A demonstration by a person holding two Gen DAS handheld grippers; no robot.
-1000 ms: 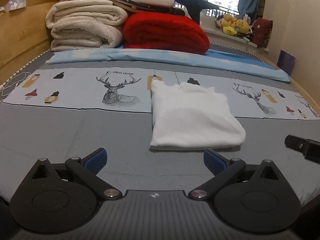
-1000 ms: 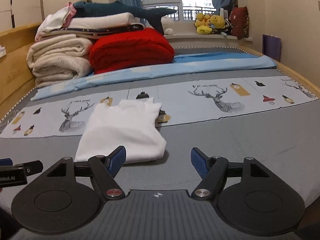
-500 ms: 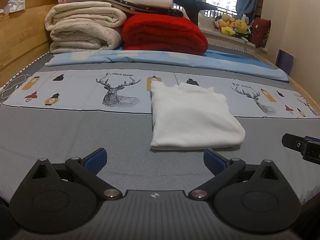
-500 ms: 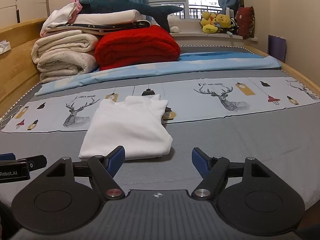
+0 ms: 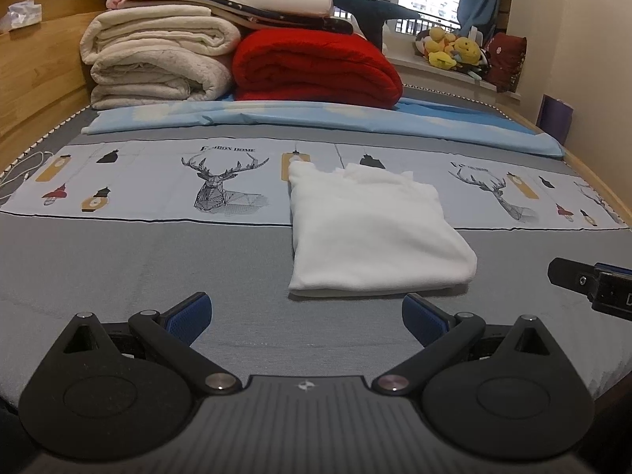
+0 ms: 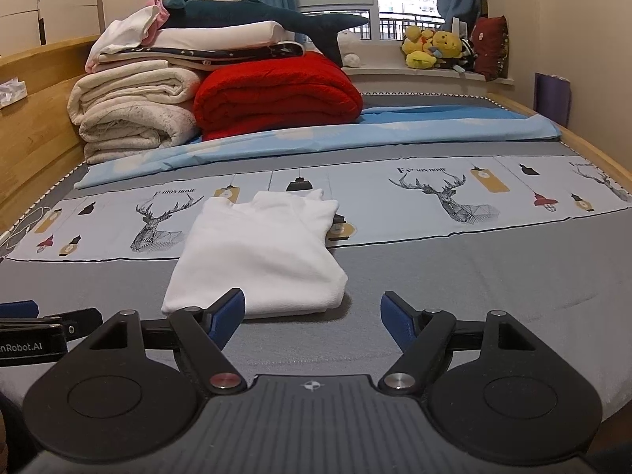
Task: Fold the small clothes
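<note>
Tools: left tool (image 5: pixel 306 318) and right tool (image 6: pixel 312 316) both spread wide, holding nothing, low over near grey part of bed (image 5: pixel 118 260).
Garment: white garment (image 5: pixel 371 233) lies folded flat mid-bed, near edge on grey sheet, far end on deer-print strip (image 5: pixel 221 181).
Key relation: garment sits just ahead and slightly right of left tool, ahead and left of right tool; right tool's left pad (image 6: pixel 227 312) overlaps its near edge in view, contact unclear. Long axis runs near-to-far. Right tool looks marginally nearer.
Judgement: fold looks finished or nearly so; next move probably one more fold or release.
Far: red blanket (image 5: pixel 316 67), cream blankets (image 5: pixel 158 63) stacked at far end.
Change: barely any versus earlier frames; both tools hold same hover, garment unmoved.
</note>
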